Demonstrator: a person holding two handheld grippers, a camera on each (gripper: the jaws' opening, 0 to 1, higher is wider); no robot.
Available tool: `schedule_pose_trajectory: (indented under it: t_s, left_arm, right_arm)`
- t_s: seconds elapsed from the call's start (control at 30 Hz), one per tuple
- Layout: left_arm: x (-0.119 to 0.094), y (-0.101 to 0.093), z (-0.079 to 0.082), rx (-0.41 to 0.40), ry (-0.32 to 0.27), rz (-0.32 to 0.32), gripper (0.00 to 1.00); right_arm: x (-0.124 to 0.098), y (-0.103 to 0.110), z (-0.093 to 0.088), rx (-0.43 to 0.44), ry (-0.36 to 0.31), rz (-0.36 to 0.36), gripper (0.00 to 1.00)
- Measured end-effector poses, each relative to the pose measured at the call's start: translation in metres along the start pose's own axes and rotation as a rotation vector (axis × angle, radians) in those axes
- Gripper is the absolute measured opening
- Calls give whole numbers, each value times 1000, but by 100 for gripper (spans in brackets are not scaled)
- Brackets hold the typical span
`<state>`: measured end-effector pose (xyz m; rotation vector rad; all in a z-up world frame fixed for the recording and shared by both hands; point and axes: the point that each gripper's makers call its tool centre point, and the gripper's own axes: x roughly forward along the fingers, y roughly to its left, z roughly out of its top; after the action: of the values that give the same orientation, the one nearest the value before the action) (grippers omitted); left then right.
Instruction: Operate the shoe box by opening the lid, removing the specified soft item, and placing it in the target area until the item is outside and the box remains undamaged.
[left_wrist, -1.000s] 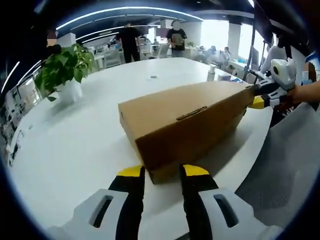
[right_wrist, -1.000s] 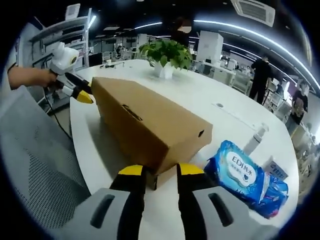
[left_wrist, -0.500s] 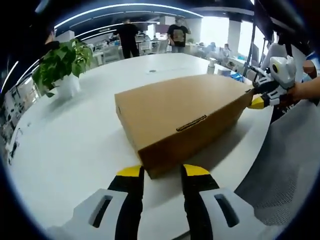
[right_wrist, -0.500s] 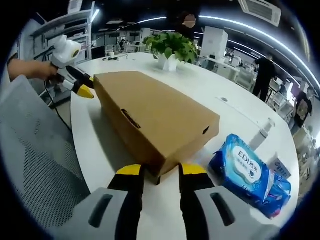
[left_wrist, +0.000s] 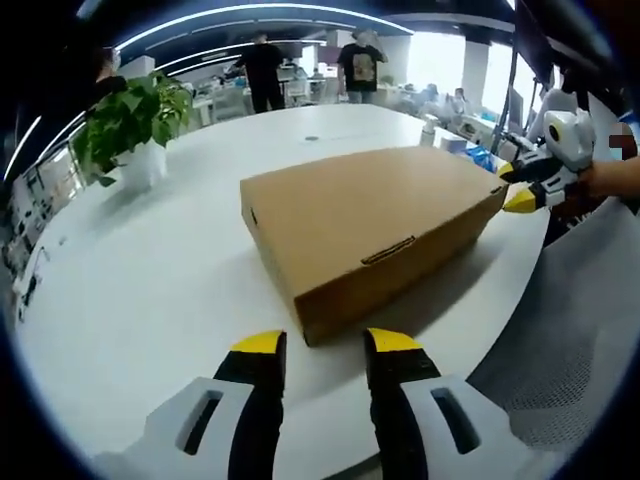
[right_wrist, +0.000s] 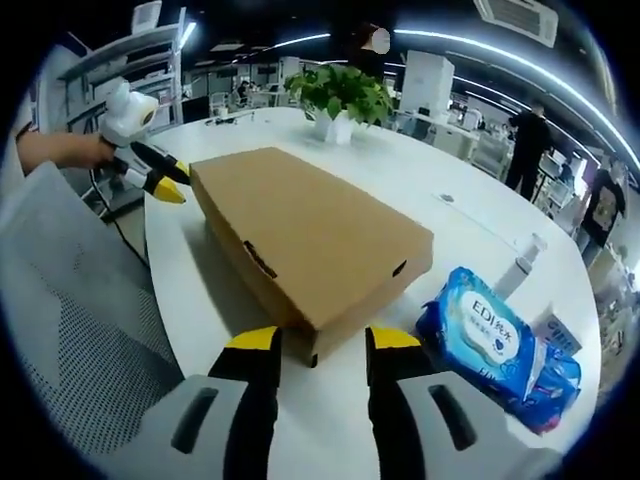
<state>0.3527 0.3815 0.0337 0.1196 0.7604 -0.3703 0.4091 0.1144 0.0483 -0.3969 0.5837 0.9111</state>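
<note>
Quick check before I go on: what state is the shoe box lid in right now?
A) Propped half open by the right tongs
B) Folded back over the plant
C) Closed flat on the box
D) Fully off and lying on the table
C: the shoe box shows an unbroken flat brown top with no gap, and both the left tongs and right tongs sit open at its ends.

Brown cardboard shoe box (left_wrist: 365, 220), lid shut, flat on table
</note>
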Motion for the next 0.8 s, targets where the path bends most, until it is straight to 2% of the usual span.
schedule_pose_trajectory:
  t_s: [0.13, 0.23, 0.4, 0.8]
  left_arm:
    - [-3, 1, 7, 26, -15, 2, 31]
    - [-2, -1, 15, 40, -40, -7, 31]
    - [4, -2, 19, 95, -40, -8, 28]
    - [11, 0, 12, 108, -29, -20, 28]
  right_arm:
    - [-1, -3, 9, 4, -23, 2, 32]
    - [2, -2, 10, 4, -23, 7, 33]
    - [5, 2, 10, -6, -22, 27, 32]
    - [13, 5, 3, 20, 2, 40, 31]
